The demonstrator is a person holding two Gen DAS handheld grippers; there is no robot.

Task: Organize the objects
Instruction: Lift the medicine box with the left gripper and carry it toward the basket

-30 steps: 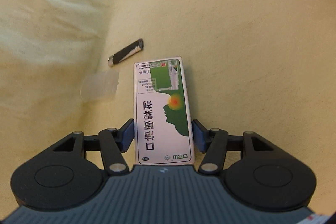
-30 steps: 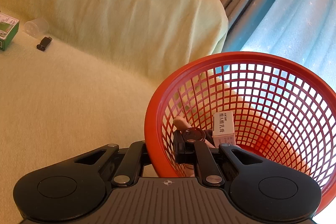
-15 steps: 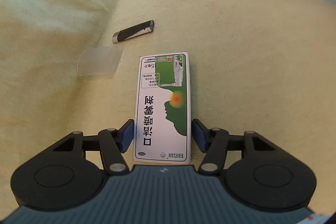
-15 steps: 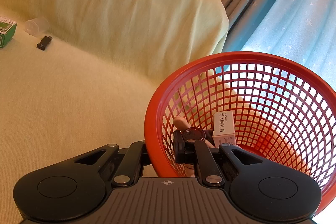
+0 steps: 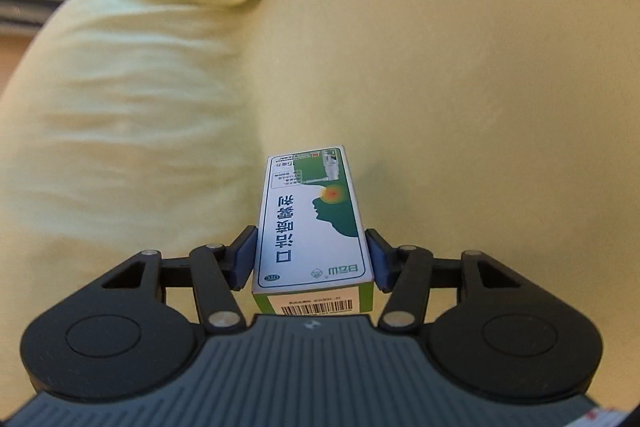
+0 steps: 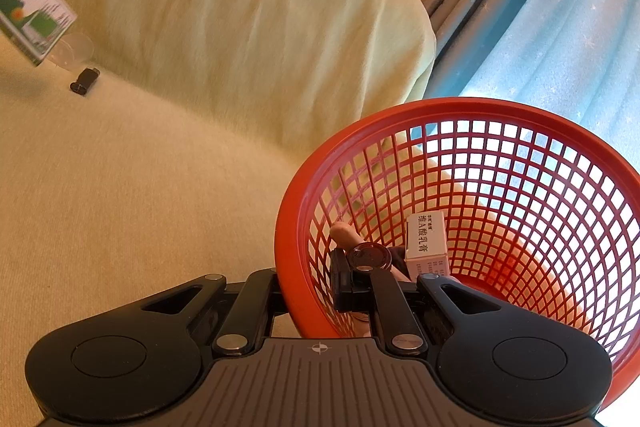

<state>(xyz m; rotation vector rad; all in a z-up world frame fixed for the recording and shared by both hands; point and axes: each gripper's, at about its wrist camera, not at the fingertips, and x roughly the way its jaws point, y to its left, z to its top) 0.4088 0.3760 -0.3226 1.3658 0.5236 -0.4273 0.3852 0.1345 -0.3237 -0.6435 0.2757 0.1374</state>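
My left gripper (image 5: 312,257) is shut on a white and green medicine box (image 5: 314,223), held clear above the yellow sofa seat. From the right wrist the same box (image 6: 34,9) hangs in the air at the far left, tilted. My right gripper (image 6: 308,287) is shut on the near rim of a red mesh basket (image 6: 500,115), one finger outside and one inside. Inside the basket lie a small white box (image 6: 426,237), a round dark lid (image 6: 368,255) and a tan piece (image 6: 344,231).
A small black cylinder (image 6: 85,81) and a clear plastic cup (image 6: 74,49) lie where the sofa seat (image 6: 140,187) meets the back cushion (image 6: 260,19). Blue curtains (image 6: 560,7) hang behind the basket.
My left gripper has lifted the medicine box off the seat and rolled; the cylinder and cup have dropped out of its view. The right gripper and basket have not moved.
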